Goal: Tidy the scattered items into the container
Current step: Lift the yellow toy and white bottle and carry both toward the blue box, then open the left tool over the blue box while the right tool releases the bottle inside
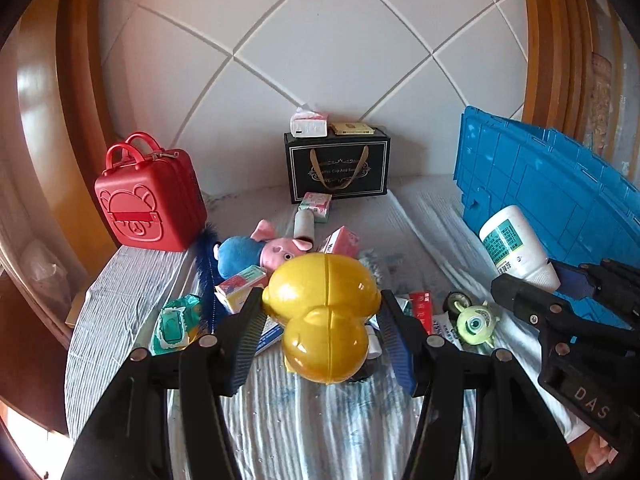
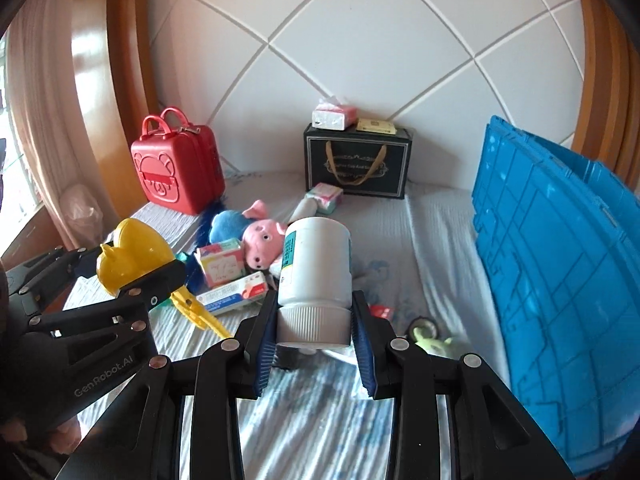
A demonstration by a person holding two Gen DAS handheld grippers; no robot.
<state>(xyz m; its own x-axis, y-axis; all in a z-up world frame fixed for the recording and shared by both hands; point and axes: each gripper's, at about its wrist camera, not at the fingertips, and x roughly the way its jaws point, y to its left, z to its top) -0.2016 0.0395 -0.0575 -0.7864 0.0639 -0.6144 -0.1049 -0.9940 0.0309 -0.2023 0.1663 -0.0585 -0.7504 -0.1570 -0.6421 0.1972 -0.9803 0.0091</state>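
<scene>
Blue crate [image 2: 560, 280] right of both; right hand-held gripper [image 2: 314, 328] nearer, pinching white bottle [image 2: 316, 260]; left hand-held gripper [image 1: 320, 320] clamping yellow toy [image 1: 320, 300].

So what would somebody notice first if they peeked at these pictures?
Probably the shiny yellow toy, clamped in the left tool above the striped bed sheet. Next comes the white bottle, gripped by its cap in the right tool, with the big blue crate standing at the right. Behind them a pink pig plushie lies among small boxes, and a red bear suitcase sits at the left edge.
</scene>
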